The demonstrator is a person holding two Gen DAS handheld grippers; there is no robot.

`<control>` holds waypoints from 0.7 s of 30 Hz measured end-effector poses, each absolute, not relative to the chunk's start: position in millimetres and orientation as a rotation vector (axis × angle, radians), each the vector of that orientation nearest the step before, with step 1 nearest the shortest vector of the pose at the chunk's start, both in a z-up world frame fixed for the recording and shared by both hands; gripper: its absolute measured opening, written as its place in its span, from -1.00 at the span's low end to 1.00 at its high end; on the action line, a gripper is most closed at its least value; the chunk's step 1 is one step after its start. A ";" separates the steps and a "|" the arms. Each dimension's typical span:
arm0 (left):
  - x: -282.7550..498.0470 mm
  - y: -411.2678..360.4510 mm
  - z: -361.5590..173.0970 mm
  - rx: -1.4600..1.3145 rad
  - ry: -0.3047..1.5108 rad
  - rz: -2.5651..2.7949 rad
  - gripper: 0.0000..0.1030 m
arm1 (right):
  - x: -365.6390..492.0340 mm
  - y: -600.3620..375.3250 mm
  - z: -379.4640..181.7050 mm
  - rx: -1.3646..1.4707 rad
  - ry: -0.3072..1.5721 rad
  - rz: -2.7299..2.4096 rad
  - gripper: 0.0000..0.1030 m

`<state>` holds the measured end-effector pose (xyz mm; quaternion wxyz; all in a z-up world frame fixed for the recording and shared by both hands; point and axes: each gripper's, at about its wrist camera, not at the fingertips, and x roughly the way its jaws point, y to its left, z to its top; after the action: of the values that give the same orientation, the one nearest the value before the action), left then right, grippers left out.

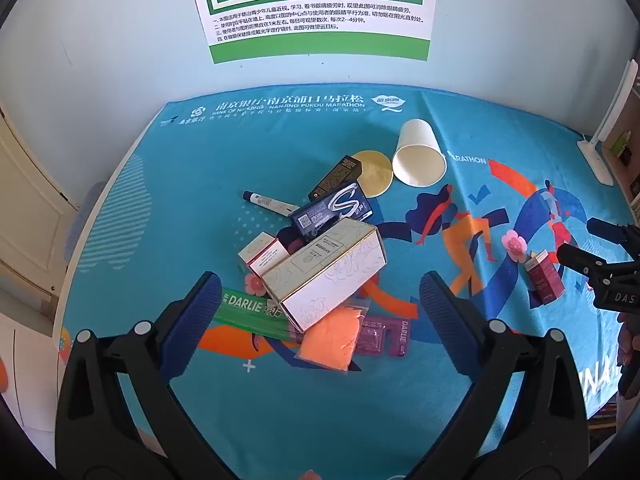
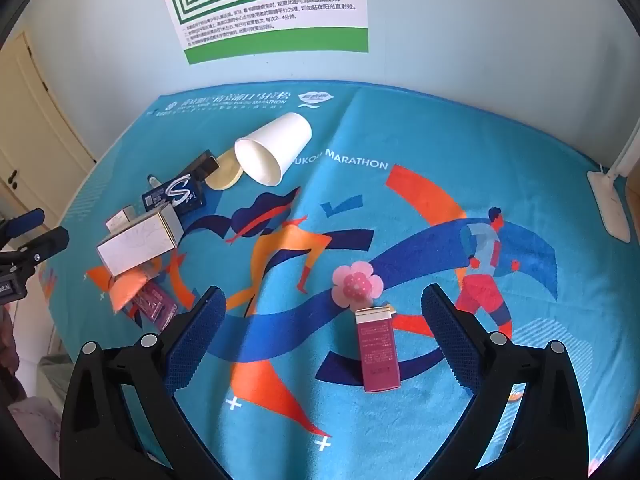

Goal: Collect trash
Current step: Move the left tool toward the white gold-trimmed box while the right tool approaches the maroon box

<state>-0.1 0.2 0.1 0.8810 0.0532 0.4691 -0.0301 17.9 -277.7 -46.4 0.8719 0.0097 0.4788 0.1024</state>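
Left wrist view: the left gripper (image 1: 320, 304) hangs above the table (image 1: 400, 400), which is spread with a turquoise marathon towel (image 1: 208, 168), and its jaws are spread wide with nothing pinched. Below them, toward the middle of the towel, lies a heap of trash. A white and gold carton (image 1: 328, 270) sits tilted on top, resting on a green DARLIE toothpaste box (image 1: 252, 314), an orange packet (image 1: 332, 338) and a purple DARLIE sachet (image 1: 386, 336). A small red-and-white box (image 1: 262, 254) touches the carton's left side. Behind it lie a dark blue gum pack (image 1: 334, 208), a black box (image 1: 336, 178), a marker pen (image 1: 270, 202) and a round yellow lid (image 1: 376, 172). A white paper cup (image 1: 418, 154) lies on its side near the towel's far edge, mouth toward the camera. Toward the right edge a maroon box (image 1: 545, 280) lies apart from the heap, beside a pink flower sticker (image 1: 515, 245), with the right gripper (image 1: 592, 248) just beyond it. A white lamp base (image 1: 596, 160) stands at the far right corner.

Right wrist view: the right gripper (image 2: 320, 336) hovers with jaws spread wide, holding nothing. The maroon box (image 2: 380, 352) lies on the towel (image 2: 400, 120) between the 2 fingers, untouched, just in front of the pink flower sticker (image 2: 357, 284). The heap is at the left edge, by the left gripper (image 2: 38, 232). A green-and-white poster (image 2: 272, 8) hangs on the wall behind.
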 end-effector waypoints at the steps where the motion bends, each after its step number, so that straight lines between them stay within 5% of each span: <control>1: 0.0 0.3 -0.1 0.111 0.978 -0.063 0.87 | 17.8 -277.3 -46.2 0.021 1.000 0.215 0.89; 21: -3.2 0.3 -4.9 0.133 0.991 -0.061 0.87 | 16.6 -277.4 -46.3 0.023 1.008 0.216 0.89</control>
<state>-3.2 0.3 -4.9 0.8771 0.0639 0.4750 -0.0294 16.6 -277.4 -46.3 0.8701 0.0110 0.4818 0.1031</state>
